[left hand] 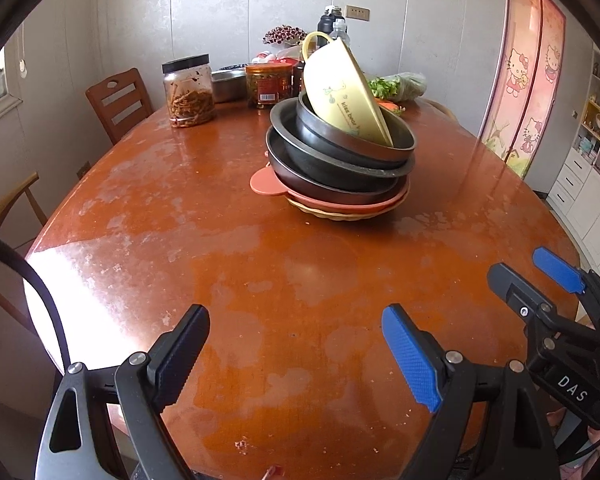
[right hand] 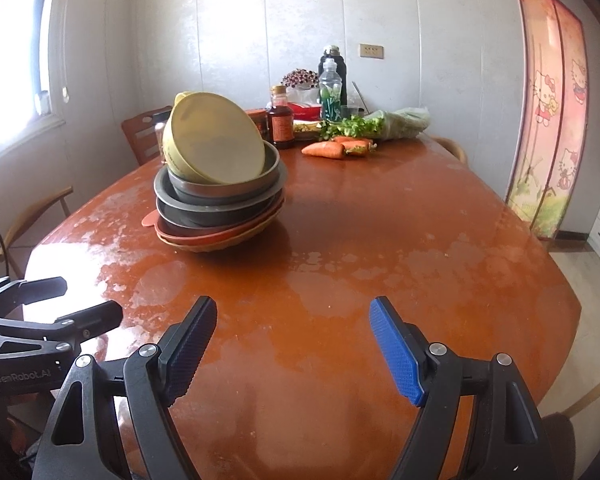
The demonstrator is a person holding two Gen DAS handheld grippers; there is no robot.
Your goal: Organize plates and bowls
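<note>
Stacked dishes, both tongs released

The left tongs [left hand: 296,344] and right tongs [right hand: 294,336] gape empty over the bare wooden surface [left hand: 220,240]; well ahead, a yellow bowl [left hand: 346,92] tilts atop the stack of dark bowls and plates [left hand: 340,160].

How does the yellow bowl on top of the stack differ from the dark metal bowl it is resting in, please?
The yellow bowl is pale and matte, with printed cartoon lettering on its outside; the dark metal bowl is grey-black and plain. The yellow bowl stands tipped steeply on edge, while the dark metal bowl sits nearly level. The yellow bowl has a loop handle; none shows on the dark metal bowl. Both are round, look empty, and belong to one stack.
</note>
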